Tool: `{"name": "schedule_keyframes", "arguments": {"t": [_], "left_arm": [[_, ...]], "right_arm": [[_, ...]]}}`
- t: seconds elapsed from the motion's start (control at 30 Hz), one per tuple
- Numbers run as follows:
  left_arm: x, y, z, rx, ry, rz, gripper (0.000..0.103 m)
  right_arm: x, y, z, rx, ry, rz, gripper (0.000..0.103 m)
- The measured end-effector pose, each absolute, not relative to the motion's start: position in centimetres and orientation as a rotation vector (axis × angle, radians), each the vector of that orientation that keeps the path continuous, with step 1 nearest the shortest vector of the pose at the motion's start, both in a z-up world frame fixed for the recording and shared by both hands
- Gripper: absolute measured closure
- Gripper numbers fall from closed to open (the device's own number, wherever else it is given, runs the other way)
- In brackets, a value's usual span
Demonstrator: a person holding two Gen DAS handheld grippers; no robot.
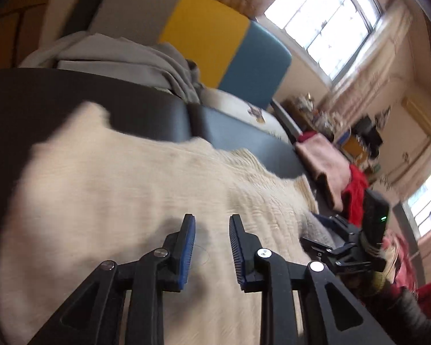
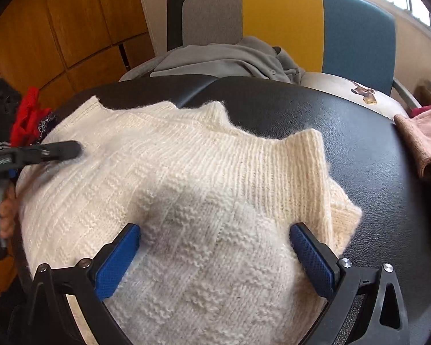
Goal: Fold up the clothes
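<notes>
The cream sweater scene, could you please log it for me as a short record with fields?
garment: cream knit sweater, lying spread out
surface: black padded top
left tool: open, over the sweater, holding nothing
right tool: open wide, over the sweater, holding nothing
behind: grey garment heaped before a grey, yellow and blue chair back
right edge: pink cloth

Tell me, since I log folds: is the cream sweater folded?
Folded: the cream sweater lies compact, a ribbed layer doubled over the patterned knit.
</notes>
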State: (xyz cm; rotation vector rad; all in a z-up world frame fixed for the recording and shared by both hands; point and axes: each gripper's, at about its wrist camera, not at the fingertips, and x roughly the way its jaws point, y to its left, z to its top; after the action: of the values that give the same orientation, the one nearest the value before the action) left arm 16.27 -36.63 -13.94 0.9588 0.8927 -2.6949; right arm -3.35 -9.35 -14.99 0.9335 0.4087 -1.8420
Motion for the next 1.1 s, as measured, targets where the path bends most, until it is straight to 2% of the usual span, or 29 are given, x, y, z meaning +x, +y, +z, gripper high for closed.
{"name": "schedule_keyframes", "arguments": {"t": [0.1,0.2,0.43,0.5,0.57,0.83,0.93,1.0,1.03,1.1], "left_arm": [[21.0,-40.2,-12.5,0.911,0.847,-2.636,0.074],[22.8,-43.9,-12.5,0.965,0.915,-2.592,0.069],[20.1,-48.4,-16.9,1.254,1.122,-2.511,0.058],[19.5,-48.8,-17.9,1.308,1.102,-2.483,0.056],[19.0,-49.2,-19.0,1.339,1.098,-2.475,0.050],[18.0,-49.8,-20.2,1.210,1.166,-2.577,0.045],[17.8,-49.7,-20.7,1.145,1.232,-2.605,0.046],[17.5,-49.3,-21.1,1.143,1.234,-2.610,0.070],[17.6,-49.3,-21.3,1.135,1.269,-2.603,0.076],[17.8,-49.2,-21.1,1.109,1.313,-2.590,0.080]], "right_arm": [[-3.4,-9.6,-15.1,0.927,0.405,-1.846,0.000],[-3.4,-9.9,-15.3,0.922,0.404,-1.850,0.000],[-3.4,-10.4,-15.5,0.911,0.404,-1.858,0.000],[-3.5,-10.3,-15.5,0.910,0.404,-1.858,0.000],[-3.4,-10.2,-15.4,0.910,0.402,-1.858,0.000],[-3.4,-9.9,-15.3,0.911,0.377,-1.853,0.000],[-3.5,-9.8,-15.3,0.912,0.368,-1.851,0.000],[-3.5,-9.8,-15.3,0.913,0.363,-1.849,0.000],[-3.5,-9.8,-15.3,0.914,0.360,-1.848,0.000],[-3.6,-9.7,-15.3,0.915,0.355,-1.847,0.000]]}}
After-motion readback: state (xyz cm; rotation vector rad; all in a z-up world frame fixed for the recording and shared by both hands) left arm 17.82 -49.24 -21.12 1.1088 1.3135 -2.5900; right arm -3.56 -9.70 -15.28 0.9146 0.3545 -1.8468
